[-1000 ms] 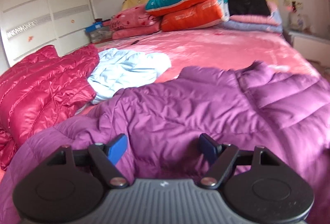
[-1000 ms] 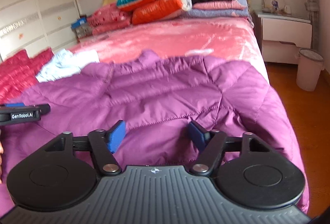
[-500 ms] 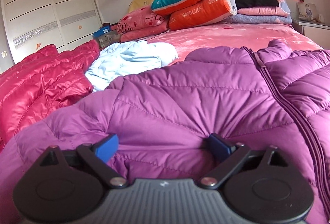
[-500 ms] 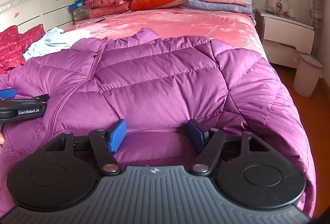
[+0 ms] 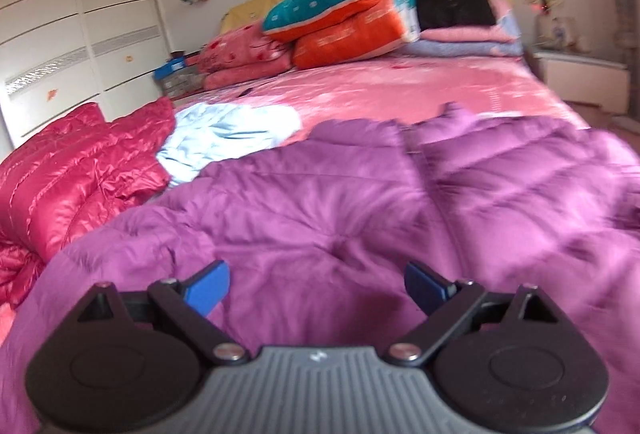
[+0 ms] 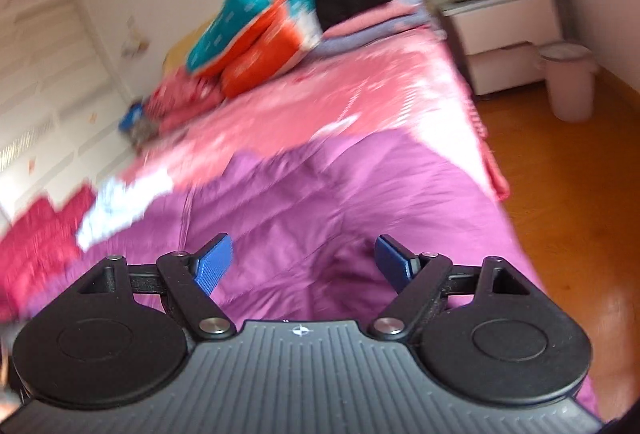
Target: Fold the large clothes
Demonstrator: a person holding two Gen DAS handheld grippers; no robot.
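Blue ribbed pads tip both black tools: the left gripper and right gripper are spread wide, holding nothing, above a puffy, quilted purple jacket lying flat on the pink bed, its zipper line running toward the headboard.

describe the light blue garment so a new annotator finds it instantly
Start at the bed with the pink cover. Along its left side lies a shiny red puffer jacket, and across the near end a purple one. The light blue garment is crumpled between them: the only pale, thin, unquilted piece there.
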